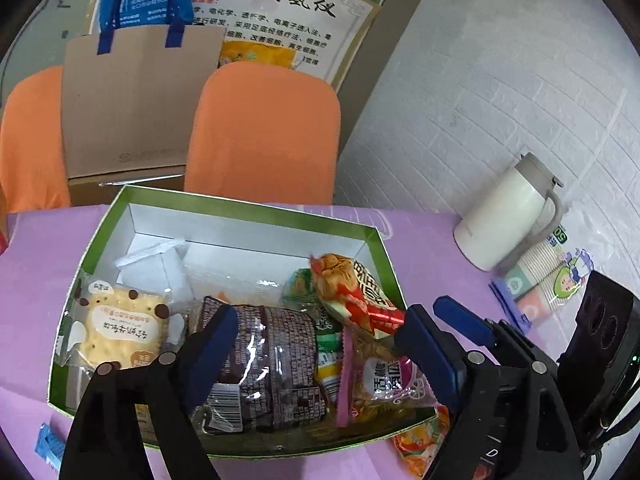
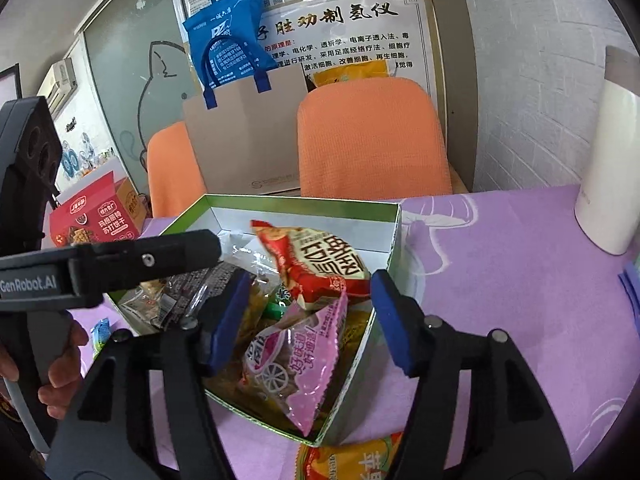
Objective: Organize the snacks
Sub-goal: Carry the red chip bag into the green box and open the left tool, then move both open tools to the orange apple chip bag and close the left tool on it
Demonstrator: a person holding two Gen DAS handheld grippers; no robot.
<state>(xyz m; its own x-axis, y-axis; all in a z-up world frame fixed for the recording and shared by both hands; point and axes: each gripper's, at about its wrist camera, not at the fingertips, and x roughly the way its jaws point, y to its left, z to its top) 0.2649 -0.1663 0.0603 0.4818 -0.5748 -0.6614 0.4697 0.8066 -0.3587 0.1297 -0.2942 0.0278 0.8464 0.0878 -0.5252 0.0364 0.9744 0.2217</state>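
Hovering over the green box [image 1: 256, 216] on the purple table [image 1: 32, 240], the left gripper [image 1: 316, 332] is standing wide and empty above the brown packet [image 1: 276, 360], while the right gripper [image 2: 308, 312] is gaping, also empty, over the pink packet [image 2: 296, 360]. Both should be clearing straight up, avoiding the red packet [image 2: 320, 260]. An orange packet [image 2: 352, 460] is waiting outside the box; the white jug [image 1: 512, 216] is standing well apart.

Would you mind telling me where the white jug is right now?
The white jug stands on the purple tablecloth at the left wrist view's right side, against the white brick wall, beyond the green box.
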